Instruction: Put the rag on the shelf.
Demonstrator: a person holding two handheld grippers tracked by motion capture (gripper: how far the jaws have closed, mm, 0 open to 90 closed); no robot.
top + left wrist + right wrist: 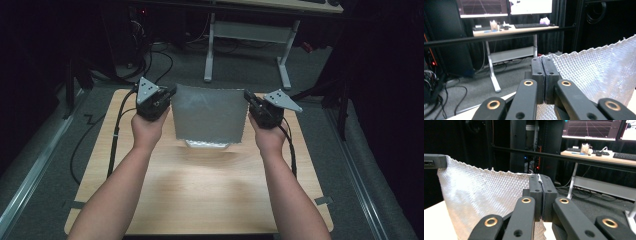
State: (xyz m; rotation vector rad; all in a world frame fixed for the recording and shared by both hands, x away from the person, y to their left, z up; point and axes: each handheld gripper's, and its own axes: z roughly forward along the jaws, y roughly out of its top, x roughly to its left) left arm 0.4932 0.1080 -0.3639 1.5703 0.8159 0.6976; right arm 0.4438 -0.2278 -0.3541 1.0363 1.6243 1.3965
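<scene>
While the left gripper (pixel 167 95) and right gripper (pixel 250 102) each pinch a top corner of the cloth (pixel 207 117) (hanging at 12 o'clock over the table (pixel 200 190)), keep both level, lowering together.

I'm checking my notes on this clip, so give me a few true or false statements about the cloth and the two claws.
1. The left claw is shut on a top corner of the cloth. True.
2. The right claw hangs open, apart from the cloth. False: its jaws are closed on the other top corner.
3. The cloth lies flat on the table. False: it is held up and hangs as a sheet between the claws, with its lower edge near the tabletop.
4. The cloth has a waffle-like textured weave. True.
5. The cloth is bright red. False: it looks grey-white.
</scene>
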